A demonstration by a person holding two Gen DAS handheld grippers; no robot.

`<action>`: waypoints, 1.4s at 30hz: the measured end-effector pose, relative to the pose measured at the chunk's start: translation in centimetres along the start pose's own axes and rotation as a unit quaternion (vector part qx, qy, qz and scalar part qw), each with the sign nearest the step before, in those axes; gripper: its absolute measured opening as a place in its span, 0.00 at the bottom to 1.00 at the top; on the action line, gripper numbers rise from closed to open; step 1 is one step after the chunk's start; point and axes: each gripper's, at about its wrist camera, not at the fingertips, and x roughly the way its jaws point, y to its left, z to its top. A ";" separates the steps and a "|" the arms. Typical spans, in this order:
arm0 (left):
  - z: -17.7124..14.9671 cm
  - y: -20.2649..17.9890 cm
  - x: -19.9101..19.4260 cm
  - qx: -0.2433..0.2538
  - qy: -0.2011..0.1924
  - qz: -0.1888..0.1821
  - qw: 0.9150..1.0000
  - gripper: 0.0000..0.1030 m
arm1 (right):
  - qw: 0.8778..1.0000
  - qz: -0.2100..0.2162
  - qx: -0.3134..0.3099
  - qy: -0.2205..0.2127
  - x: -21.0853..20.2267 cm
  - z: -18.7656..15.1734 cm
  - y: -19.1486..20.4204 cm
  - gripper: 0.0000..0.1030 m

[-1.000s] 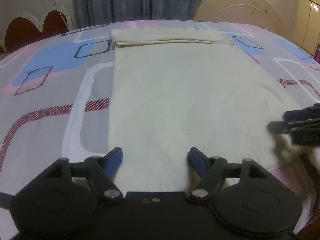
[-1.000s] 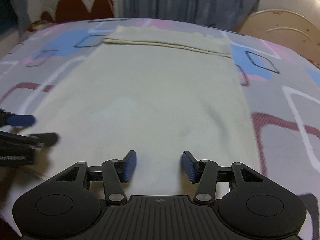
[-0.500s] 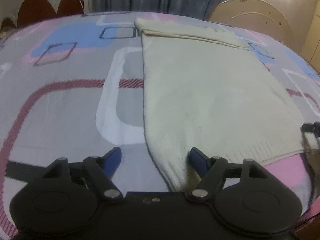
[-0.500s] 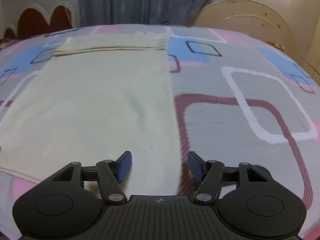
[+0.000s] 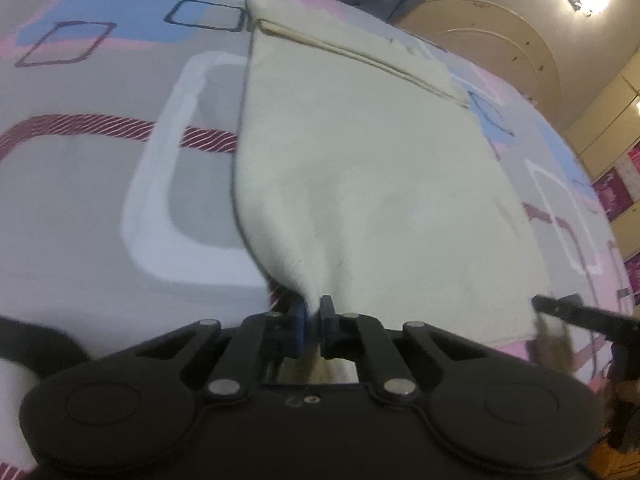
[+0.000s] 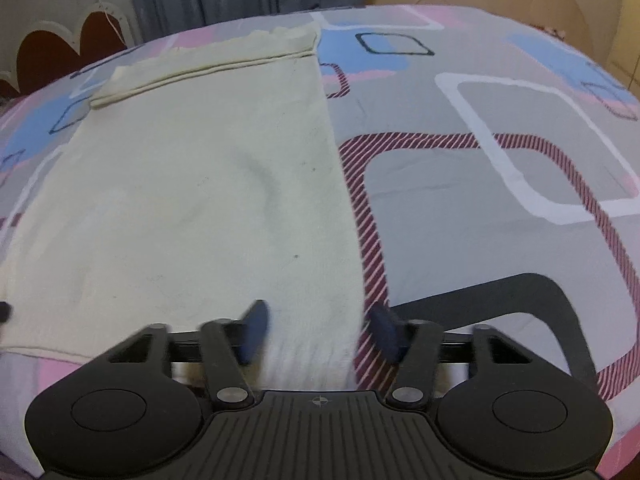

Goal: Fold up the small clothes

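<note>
Since the earlier frames, the left gripper [image 5: 314,314] has clamped onto the near left corner of the cream garment [image 5: 360,184] lying on the patterned bedsheet [image 5: 100,184]. The right gripper [image 6: 316,330] is narrowing around the near right corner, its motion-blurred pads not yet pressing; the hem beneath both is being hidden.

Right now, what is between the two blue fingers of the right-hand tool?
The near right corner of the cream cloth lies between the right gripper's closing fingers, not yet pinched, in the right wrist view.
</note>
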 end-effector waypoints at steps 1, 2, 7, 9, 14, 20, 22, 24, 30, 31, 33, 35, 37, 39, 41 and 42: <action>0.3 0.0 0.1 -0.008 -0.003 -0.010 1.000 0.05 | 1.000 0.011 -0.001 0.005 0.0 0.2 0.1 0.27; 0.7 -0.2 0.1 -0.011 -0.008 -0.018 1.000 0.05 | 1.000 0.026 0.003 0.012 -0.1 0.5 0.0 0.11; 3.7 -1.2 -0.5 -0.007 -0.058 -0.036 0.998 0.05 | 0.995 0.090 0.038 0.009 -0.5 2.9 -0.7 0.06; 5.4 -1.4 -0.7 -0.006 -0.086 -0.040 0.995 0.05 | 0.993 0.106 0.047 -0.010 -0.9 4.4 -0.9 0.06; 10.6 -2.0 0.1 0.004 -0.142 -0.035 0.989 0.05 | 0.988 0.133 0.050 -0.065 -0.8 10.3 -0.7 0.06; 17.1 -1.9 2.8 0.000 -0.191 -0.013 0.982 0.05 | 0.983 0.135 0.060 -0.105 3.1 18.9 -0.9 0.06; 19.3 -1.6 4.1 -0.005 -0.198 -0.008 0.980 0.05 | 0.982 0.136 0.066 -0.112 4.8 21.1 -1.0 0.06; 21.5 -1.3 5.5 -0.007 -0.205 -0.001 0.979 0.05 | 0.981 0.139 0.073 -0.115 6.8 23.5 -0.9 0.06; 25.6 0.2 10.3 -0.030 -0.196 0.022 0.980 0.05 | 0.981 0.141 0.079 -0.107 12.7 28.8 -0.3 0.06; 26.2 0.5 10.9 -0.034 -0.194 0.025 0.980 0.05 | 0.981 0.141 0.084 -0.105 13.6 29.6 -0.5 0.06; 27.3 1.0 12.2 -0.045 -0.191 0.033 0.980 0.05 | 0.981 0.139 0.091 -0.102 15.0 30.9 -0.8 0.06; 28.5 1.3 13.4 -0.056 -0.184 0.044 0.980 0.05 | 0.982 0.130 0.099 -0.095 16.5 31.9 -1.0 0.06; 29.4 1.6 14.2 -0.057 -0.175 0.051 0.982 0.07 | 0.983 0.124 0.104 -0.086 17.7 32.6 -1.2 0.07; 29.9 1.6 14.8 -0.046 -0.169 0.063 0.983 0.13 | 0.984 0.115 0.105 -0.084 18.4 33.1 -1.4 0.07; 30.2 1.7 15.1 -0.038 -0.169 0.074 0.982 0.36 | 0.985 0.114 0.104 -0.075 19.1 33.6 -1.6 0.12; 30.2 1.7 15.0 -0.036 -0.171 0.079 0.981 0.47 | 0.985 0.112 0.105 -0.076 19.3 33.7 -1.7 0.26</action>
